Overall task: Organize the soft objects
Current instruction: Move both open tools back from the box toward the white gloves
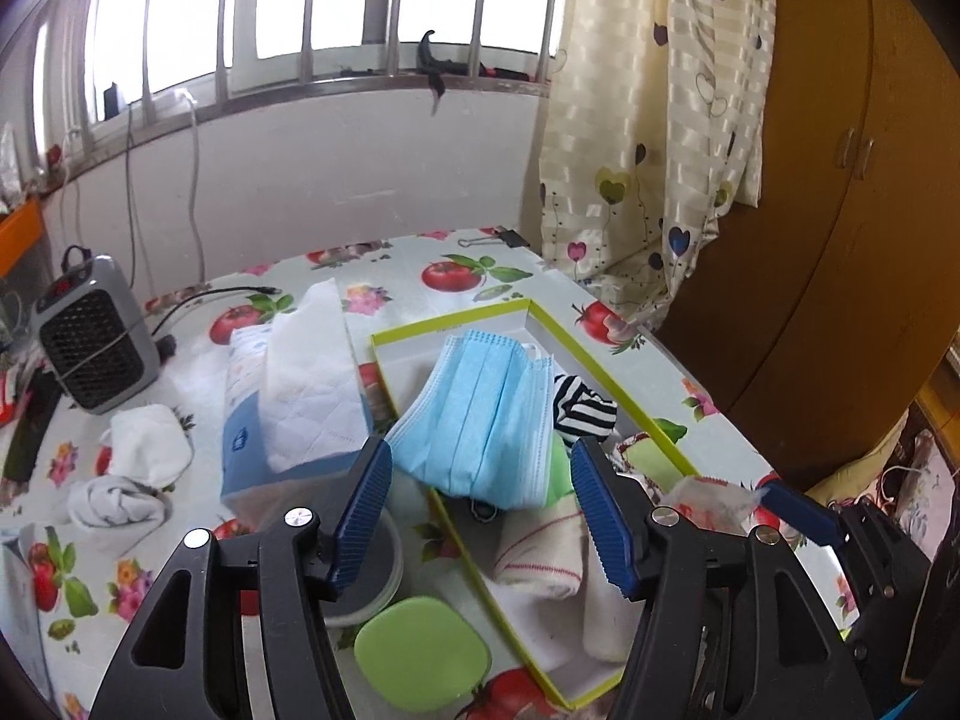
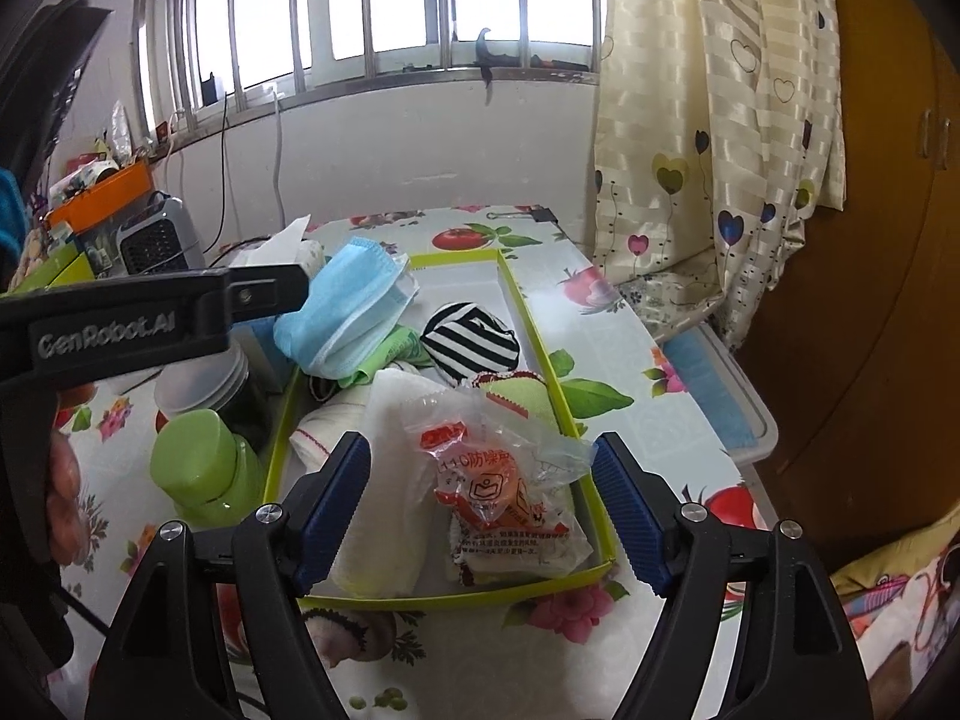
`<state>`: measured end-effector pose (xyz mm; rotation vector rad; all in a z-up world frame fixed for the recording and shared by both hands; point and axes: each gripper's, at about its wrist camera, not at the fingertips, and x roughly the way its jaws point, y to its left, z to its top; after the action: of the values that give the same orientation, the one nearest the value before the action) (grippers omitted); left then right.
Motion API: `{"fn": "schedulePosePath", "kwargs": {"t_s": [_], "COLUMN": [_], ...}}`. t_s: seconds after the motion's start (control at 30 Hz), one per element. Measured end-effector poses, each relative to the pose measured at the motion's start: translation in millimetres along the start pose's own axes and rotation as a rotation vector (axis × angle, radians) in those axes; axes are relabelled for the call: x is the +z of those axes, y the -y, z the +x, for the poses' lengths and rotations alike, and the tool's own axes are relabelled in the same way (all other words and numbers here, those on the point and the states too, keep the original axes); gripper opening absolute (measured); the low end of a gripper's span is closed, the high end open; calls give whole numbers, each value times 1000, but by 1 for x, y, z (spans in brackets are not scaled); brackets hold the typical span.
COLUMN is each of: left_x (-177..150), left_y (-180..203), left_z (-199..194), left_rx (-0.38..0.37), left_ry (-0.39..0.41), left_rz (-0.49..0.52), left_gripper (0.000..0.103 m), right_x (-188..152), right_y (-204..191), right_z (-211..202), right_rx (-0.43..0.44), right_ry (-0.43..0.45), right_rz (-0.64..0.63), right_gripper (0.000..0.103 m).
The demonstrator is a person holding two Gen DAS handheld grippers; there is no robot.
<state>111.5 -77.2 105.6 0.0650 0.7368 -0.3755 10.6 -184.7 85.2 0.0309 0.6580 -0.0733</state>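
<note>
Blue-padded fingers of the right claw [image 2: 480,504] are standing wide apart, gripping nothing, over the near end of the yellow-rimmed box [image 2: 543,348] on the fruit-print worktop [image 2: 606,324]. Inside the box are lying a rolled white towel [image 2: 390,468], a blue face mask [image 2: 348,306], a striped black-and-white cloth [image 2: 471,336] and an orange earplug packet [image 2: 492,480]. The left claw [image 1: 480,504] is likewise gaping empty, just short of the mask. I judge the packet freshly dropped; both claws should be lifting clear without snagging it, then heading for the white cloths [image 1: 144,456] outside the box, beside the tissue pack [image 1: 294,396].
</note>
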Motion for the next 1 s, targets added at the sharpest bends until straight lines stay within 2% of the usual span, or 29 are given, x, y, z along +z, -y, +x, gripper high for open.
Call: {"fn": "schedulePosePath", "kwargs": {"t_s": [0.2,0.3,0.37,0.47,0.93,1.0], "left_x": [-11,-19,-23,-30,-64,-68], "left_y": [-5,-5,-9,-15,-44,-50], "left_z": [-14,-22,-29,-40,-75,-78], "left_rx": [40,110,101,138,224,218], "left_ry": [25,48,52,78,114,109], "left_rz": [7,39,34,24,-12,-30], "left_gripper": [62,62,62,62,62,62], "right_x": [0,0,1,1,1,1], "right_y": [-4,-6,-8,-12,-41,-46], "right_z": [-6,-9,-10,-12,-22,-23], "right_rx": [0,8,14,16,47,52], "right_ry": [6,7,2,6,29,30], "right_rz": [3,8,12,10,-20,-25], "right_gripper": [76,76,76,76,76,76]}}
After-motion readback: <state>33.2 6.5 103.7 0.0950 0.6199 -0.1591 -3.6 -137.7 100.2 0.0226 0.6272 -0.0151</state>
